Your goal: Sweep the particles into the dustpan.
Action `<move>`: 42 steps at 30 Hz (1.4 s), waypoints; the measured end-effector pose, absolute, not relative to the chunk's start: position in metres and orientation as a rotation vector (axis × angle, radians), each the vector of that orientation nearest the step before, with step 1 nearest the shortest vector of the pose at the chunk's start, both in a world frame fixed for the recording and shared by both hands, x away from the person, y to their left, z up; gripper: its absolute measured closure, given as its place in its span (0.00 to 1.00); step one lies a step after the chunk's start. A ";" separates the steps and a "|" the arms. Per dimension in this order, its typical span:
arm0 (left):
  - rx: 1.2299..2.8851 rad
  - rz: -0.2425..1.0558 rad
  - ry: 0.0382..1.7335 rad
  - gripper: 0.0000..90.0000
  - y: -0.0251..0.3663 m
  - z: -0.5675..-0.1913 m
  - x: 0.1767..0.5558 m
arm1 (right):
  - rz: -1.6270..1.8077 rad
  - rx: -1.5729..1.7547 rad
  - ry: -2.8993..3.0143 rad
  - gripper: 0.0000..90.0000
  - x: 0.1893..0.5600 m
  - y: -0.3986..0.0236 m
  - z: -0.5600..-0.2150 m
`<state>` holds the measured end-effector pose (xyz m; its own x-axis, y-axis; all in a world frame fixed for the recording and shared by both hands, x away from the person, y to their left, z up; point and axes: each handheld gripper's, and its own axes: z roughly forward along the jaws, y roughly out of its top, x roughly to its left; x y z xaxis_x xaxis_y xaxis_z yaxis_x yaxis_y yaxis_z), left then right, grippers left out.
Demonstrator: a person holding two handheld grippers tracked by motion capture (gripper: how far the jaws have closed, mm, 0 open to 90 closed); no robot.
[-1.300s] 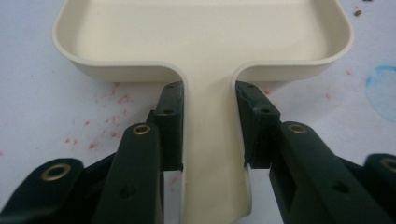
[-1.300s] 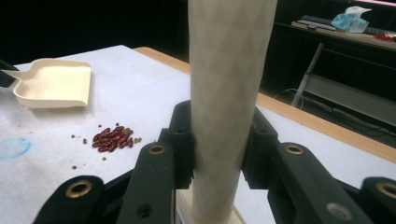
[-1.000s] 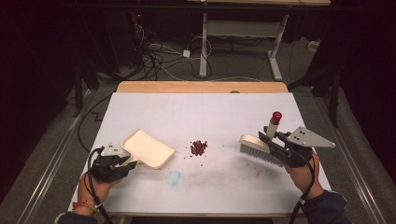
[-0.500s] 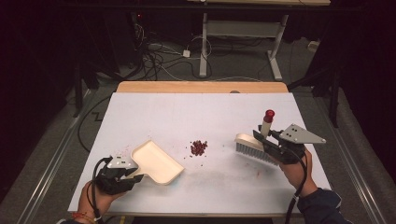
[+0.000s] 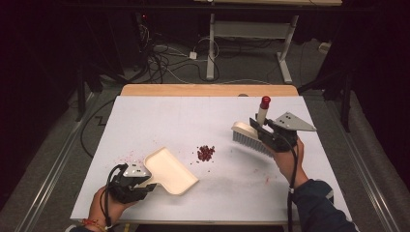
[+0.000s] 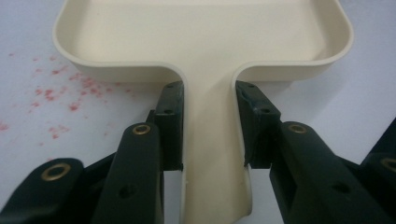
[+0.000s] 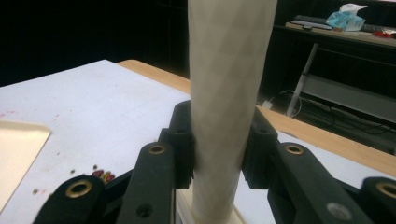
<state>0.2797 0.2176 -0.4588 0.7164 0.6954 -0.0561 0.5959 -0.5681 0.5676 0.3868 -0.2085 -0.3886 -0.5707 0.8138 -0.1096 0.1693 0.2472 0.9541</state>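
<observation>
My left gripper (image 6: 208, 135): jaws closed tight on the dustpan (image 6: 201, 42) handle.
My right gripper (image 7: 217, 144): jaws clamped on the brush (image 7: 226, 93) handle.

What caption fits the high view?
Left gripper holds dustpan, right gripper holds brush, crumbs between.

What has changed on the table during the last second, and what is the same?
The left tool carried the dustpan toward the table's near edge. The right tool brought the brush leftward, closer to the red crumbs. Both tools kept their grips; the crumbs did not move.
</observation>
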 end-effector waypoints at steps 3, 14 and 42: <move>2.366 0.229 0.957 0.71 0.213 -0.458 0.279 | 1.339 0.908 1.875 0.78 0.398 -0.196 -0.390; 2.363 0.218 0.953 0.71 0.194 -0.461 0.274 | 1.291 0.916 1.872 0.78 0.424 -0.146 -0.408; 2.366 0.259 1.053 0.71 0.157 -0.477 0.290 | 1.438 0.757 2.033 0.77 0.375 -0.091 -0.429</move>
